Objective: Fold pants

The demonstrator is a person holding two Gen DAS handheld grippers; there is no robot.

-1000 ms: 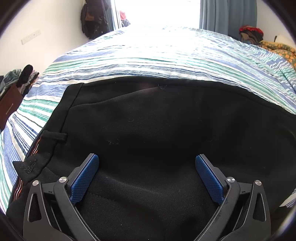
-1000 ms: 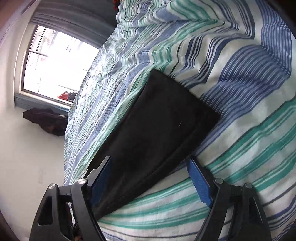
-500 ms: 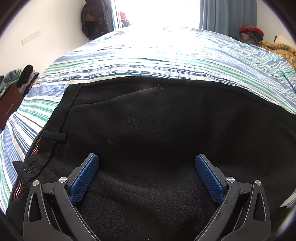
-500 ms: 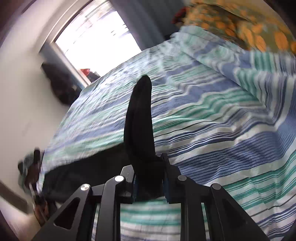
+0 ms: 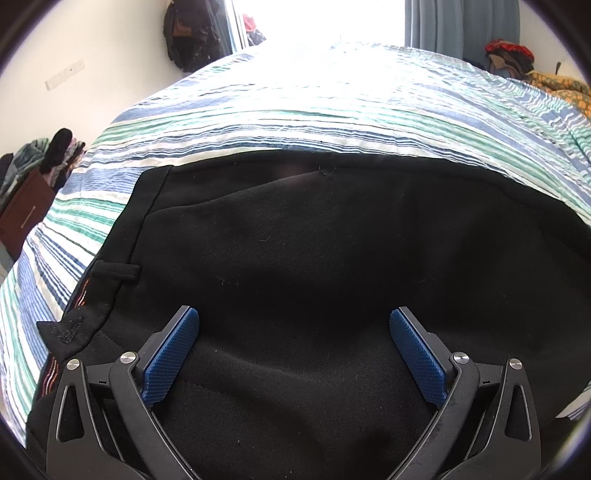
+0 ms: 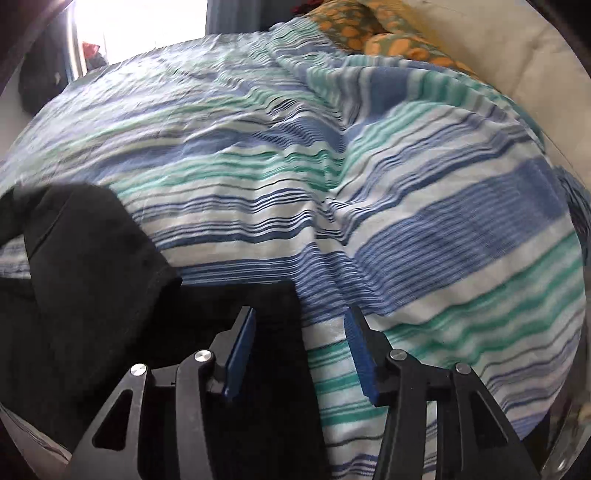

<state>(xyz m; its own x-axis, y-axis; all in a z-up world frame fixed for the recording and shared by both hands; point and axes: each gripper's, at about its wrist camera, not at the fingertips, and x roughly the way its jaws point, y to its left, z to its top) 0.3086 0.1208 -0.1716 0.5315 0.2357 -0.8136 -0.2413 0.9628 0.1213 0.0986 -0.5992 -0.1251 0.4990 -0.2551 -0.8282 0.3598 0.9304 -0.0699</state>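
The left gripper (image 5: 293,332) is held spread wide, released, with nothing clasped; the black pants (image 5: 314,258) are spread directly beneath and ahead of it, no fabric pinched by its blue pads. A belt loop (image 5: 116,271) is seen to its left on the waistband. Beyond the pants, the striped bed cover (image 5: 332,110) is stretched toward a bright window.

The right gripper (image 6: 299,350) is parted, its jaws having just been opening; a folded edge of the pants (image 6: 110,295) is laid under its left finger and between the fingers, not pressed by the pads. To the right and ahead, the striped cover is seen, with an orange-patterned pillow (image 6: 369,33) farthest off.
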